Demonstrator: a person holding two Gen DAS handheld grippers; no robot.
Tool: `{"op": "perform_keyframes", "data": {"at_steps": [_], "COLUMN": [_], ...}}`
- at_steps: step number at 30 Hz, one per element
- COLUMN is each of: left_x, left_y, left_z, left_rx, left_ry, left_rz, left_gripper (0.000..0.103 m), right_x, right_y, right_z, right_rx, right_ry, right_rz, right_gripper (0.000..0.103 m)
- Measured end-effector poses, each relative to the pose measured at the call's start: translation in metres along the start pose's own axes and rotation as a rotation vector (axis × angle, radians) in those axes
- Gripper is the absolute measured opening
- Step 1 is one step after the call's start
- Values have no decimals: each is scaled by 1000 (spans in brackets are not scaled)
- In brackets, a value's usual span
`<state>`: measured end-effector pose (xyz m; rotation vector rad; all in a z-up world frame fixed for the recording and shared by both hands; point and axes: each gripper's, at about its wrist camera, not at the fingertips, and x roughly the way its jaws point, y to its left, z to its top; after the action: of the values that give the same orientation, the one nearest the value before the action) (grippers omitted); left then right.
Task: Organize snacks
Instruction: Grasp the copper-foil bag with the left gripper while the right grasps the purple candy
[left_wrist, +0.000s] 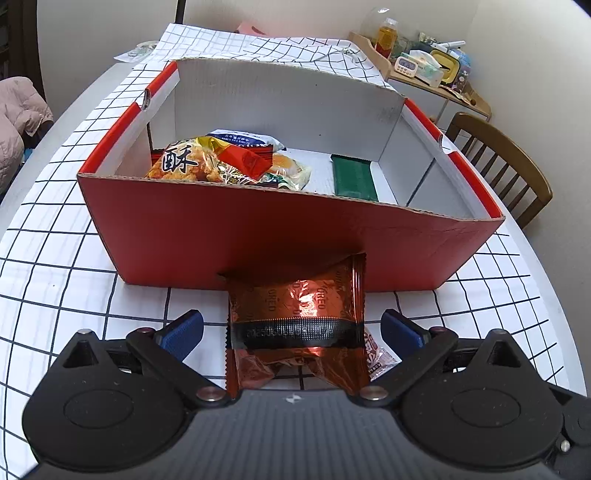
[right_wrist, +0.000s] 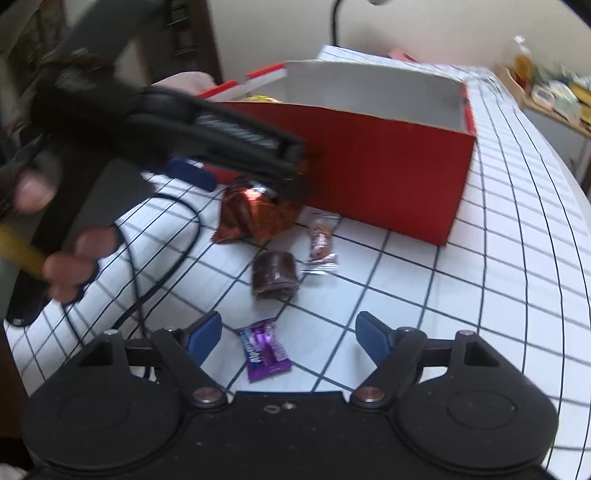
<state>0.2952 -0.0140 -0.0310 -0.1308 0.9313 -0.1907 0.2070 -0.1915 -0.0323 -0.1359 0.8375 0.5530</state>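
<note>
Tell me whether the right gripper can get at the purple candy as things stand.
Probably yes. The purple candy lies flat on the checked tablecloth between the open fingers of the right gripper, with nothing over it or beside it.

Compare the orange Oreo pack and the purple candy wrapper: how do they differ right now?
The orange Oreo pack is copper foil and the larger; the purple candy wrapper is glossy violet and smaller. The pack sits against the red box, the wrapper farther out on the checked cloth. The pack lies between the left gripper fingers, the wrapper between the right gripper fingers. Neither is gripped.
</note>
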Motion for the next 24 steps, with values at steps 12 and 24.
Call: {"op": "perform_keyframes", "data": {"at_steps": [12, 24], "left_x": [19, 10], "left_y": [7, 7], "left_z": [2, -5], "left_rx": [-44, -36], "left_ry": [55, 29], "left_rz": [11, 58], "left_gripper": [88, 70], "right_x": [14, 6], "right_y": [11, 13], "right_z": [-5, -9], "right_rx": [-77, -86], "right_ry": [40, 13], "right_rz": [-1, -38], "right_gripper": [44, 20]}}
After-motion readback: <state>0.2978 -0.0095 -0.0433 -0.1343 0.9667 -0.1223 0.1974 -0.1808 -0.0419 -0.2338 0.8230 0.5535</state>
